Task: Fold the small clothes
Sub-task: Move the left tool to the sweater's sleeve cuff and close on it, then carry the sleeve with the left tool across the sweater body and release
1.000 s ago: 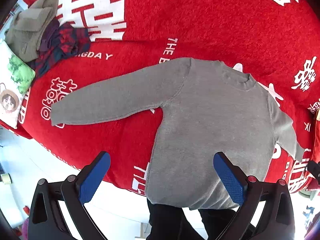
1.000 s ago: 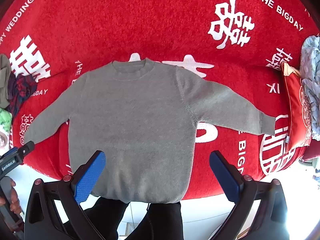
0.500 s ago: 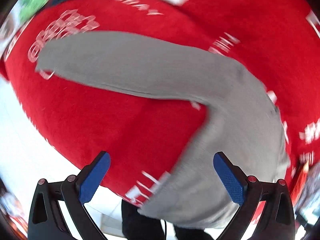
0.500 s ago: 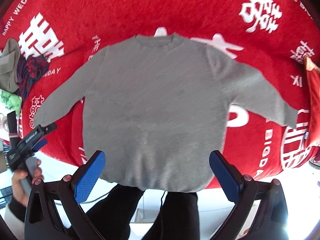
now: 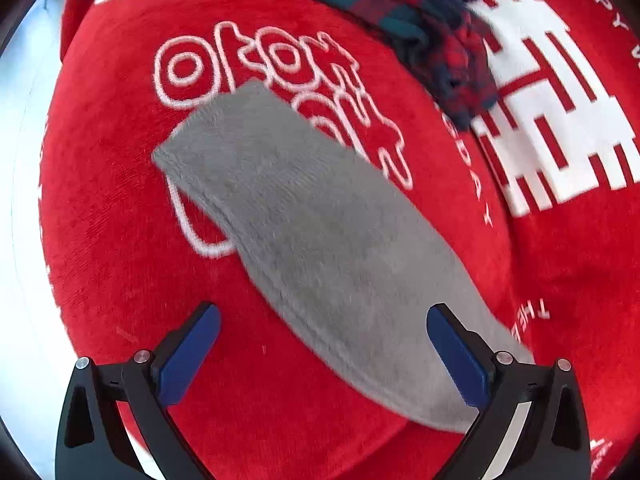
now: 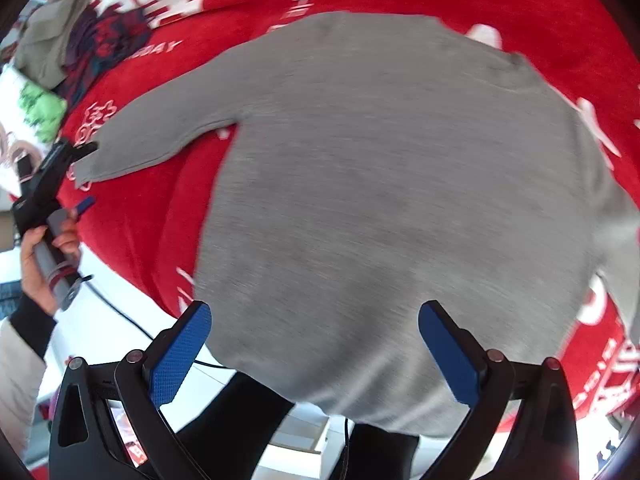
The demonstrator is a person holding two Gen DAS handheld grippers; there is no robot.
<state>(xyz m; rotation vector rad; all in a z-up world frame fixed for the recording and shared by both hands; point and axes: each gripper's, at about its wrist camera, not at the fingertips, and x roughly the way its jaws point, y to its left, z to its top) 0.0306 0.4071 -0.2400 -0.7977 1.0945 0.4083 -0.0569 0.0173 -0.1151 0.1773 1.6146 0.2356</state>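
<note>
Left gripper hangs wide open over the grey sleeve. Right gripper (also open) hovers above the sweater's hem; a shallow pinch could snag the red blanket.

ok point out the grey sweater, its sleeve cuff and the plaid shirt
grey sweater (image 6: 400, 200), right wrist view, middle of body
sleeve cuff (image 5: 208, 132), left wrist view, sleeve end
plaid shirt (image 5: 440, 52), left wrist view, crumpled middle

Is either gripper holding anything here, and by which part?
Nothing is held. The left gripper is open above the grey knit sweater's sleeve; the right gripper is open above its hem.
</note>
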